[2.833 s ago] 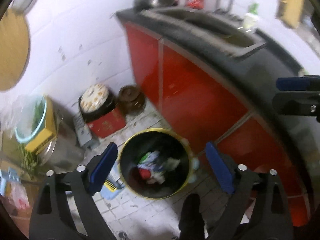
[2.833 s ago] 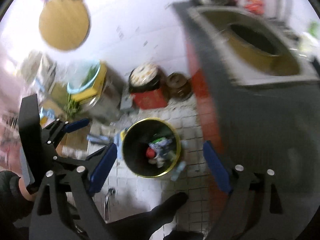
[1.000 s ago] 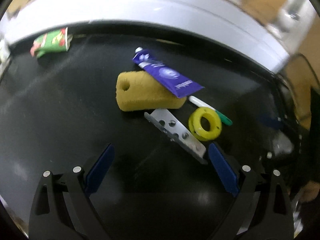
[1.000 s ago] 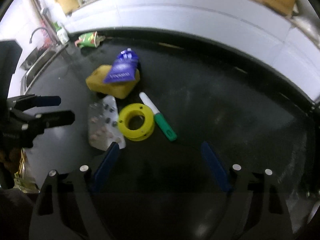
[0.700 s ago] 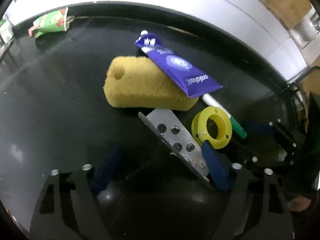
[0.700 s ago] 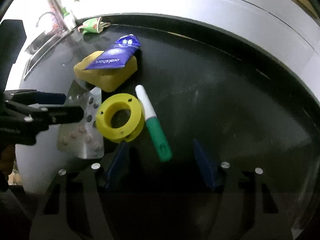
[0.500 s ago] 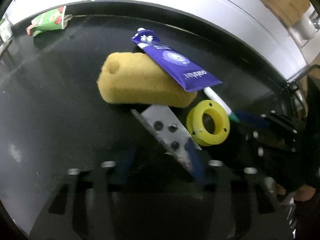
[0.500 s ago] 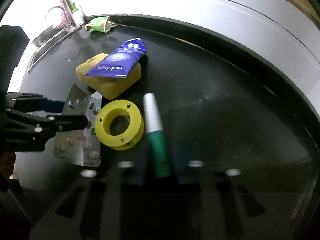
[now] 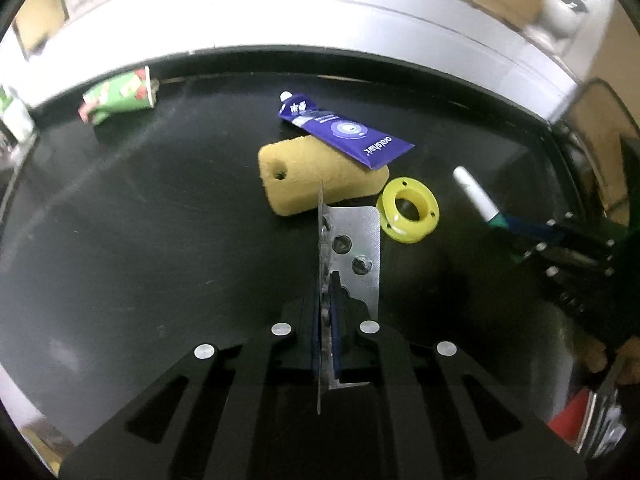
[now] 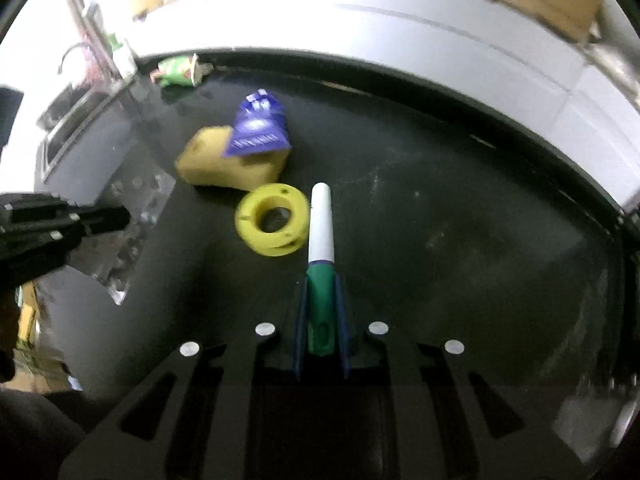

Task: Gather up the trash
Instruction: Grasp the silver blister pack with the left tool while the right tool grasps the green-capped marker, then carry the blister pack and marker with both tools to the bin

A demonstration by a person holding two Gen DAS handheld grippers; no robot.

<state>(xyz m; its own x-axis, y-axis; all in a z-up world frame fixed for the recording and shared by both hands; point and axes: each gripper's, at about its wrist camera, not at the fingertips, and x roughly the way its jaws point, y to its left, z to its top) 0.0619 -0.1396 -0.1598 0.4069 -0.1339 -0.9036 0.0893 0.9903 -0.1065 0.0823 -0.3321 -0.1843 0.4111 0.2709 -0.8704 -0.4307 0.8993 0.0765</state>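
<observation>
We pinch the light, bendy pill sheet (image 9: 352, 248) by its edge in our left tongs (image 9: 326, 312) and the stiff, smooth marker (image 10: 321, 240) by its green end in our right tongs (image 10: 322, 312).

In the right wrist view motion blur smears the purple tube (image 10: 258, 130), so its print cannot be read, and the silver blister pack (image 10: 134, 216) is a pale ghost with indistinct pockets. The left gripper (image 9: 326, 320) covers the near end of that pack. The right gripper (image 10: 322, 320) hides the sides of the green marker cap (image 10: 320, 300). The tube overlaps part of the yellow sponge (image 9: 316, 176). The crumpled green wrapper (image 9: 118, 96) is too blurred to read.
</observation>
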